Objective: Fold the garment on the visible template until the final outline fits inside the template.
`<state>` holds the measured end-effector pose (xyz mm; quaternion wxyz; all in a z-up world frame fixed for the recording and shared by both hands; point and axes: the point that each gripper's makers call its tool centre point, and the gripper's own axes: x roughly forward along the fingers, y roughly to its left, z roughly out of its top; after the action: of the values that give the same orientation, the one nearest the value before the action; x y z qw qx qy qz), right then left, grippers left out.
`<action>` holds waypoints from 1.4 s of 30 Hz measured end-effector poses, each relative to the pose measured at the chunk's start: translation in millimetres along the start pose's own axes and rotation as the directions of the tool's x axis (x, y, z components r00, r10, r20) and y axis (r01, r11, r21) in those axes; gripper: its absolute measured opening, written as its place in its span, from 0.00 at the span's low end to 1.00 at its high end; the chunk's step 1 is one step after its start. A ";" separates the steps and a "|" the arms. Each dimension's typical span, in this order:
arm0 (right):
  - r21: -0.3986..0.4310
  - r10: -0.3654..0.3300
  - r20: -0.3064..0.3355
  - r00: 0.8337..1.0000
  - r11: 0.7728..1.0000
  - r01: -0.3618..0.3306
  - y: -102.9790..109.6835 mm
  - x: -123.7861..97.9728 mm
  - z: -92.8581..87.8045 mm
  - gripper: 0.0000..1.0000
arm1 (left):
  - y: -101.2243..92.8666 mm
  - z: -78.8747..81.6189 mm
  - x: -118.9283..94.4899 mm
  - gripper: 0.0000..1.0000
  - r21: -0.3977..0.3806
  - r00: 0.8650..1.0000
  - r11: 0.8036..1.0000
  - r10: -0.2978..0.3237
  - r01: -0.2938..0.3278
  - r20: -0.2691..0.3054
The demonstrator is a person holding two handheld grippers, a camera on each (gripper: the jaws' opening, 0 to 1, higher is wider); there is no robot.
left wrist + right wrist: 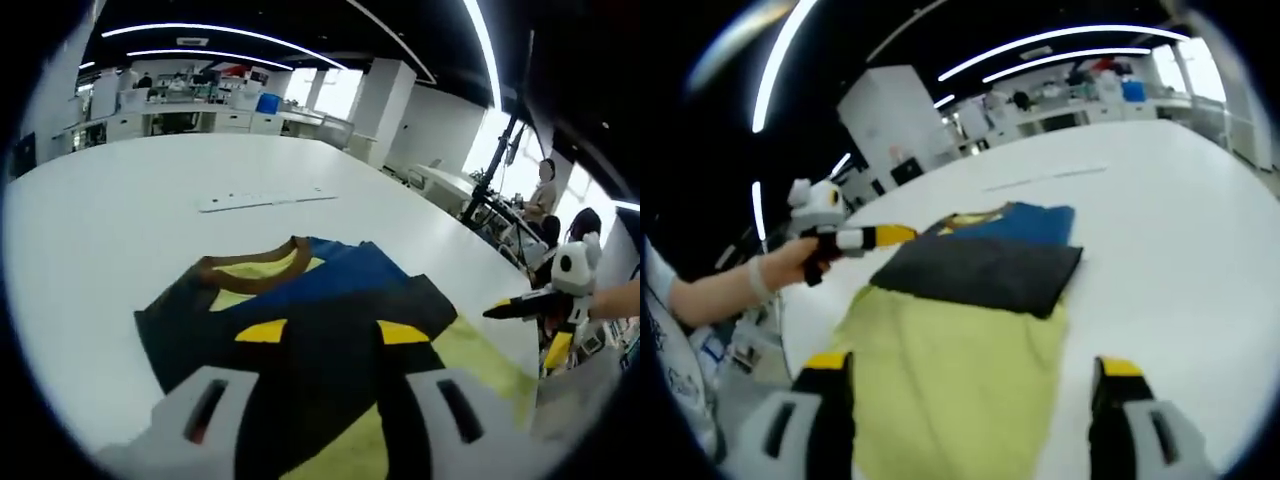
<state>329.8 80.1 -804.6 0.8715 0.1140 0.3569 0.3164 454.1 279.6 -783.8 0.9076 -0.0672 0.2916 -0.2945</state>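
The folded black, blue and yellow cloth garment (320,330) lies on the white table (120,220), ahead of and between both pairs of jaws. The left gripper (325,405) and right gripper (970,400) are spread wide, holding nothing.

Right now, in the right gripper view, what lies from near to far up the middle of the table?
Yellow-green template sheet → dark folded garment panel → blue part of the garment → thin white strip → far desks with a blue bin.
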 end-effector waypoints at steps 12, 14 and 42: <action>-0.007 0.014 0.004 1.000 1.000 -0.014 3.9 5.0 4.2 0.99 | 47.6 -27.2 -45.6 0.27 -0.001 0.990 0.991 0.130 -0.130 -0.050; -0.006 0.015 0.004 1.000 1.000 -0.015 4.3 5.4 4.2 0.99 | 50.1 -30.9 -48.6 0.27 -0.004 0.988 0.990 0.142 -0.143 -0.059; 0.014 0.002 0.004 1.000 1.000 -0.002 1.2 3.4 0.3 0.99 | 60.2 -57.8 -51.3 0.00 -0.142 0.979 0.973 0.168 -0.184 -0.118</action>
<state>331.3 83.1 -805.7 0.8711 0.1211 0.3573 0.3143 417.4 361.1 -823.8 0.9057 -0.0946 0.3656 -0.1927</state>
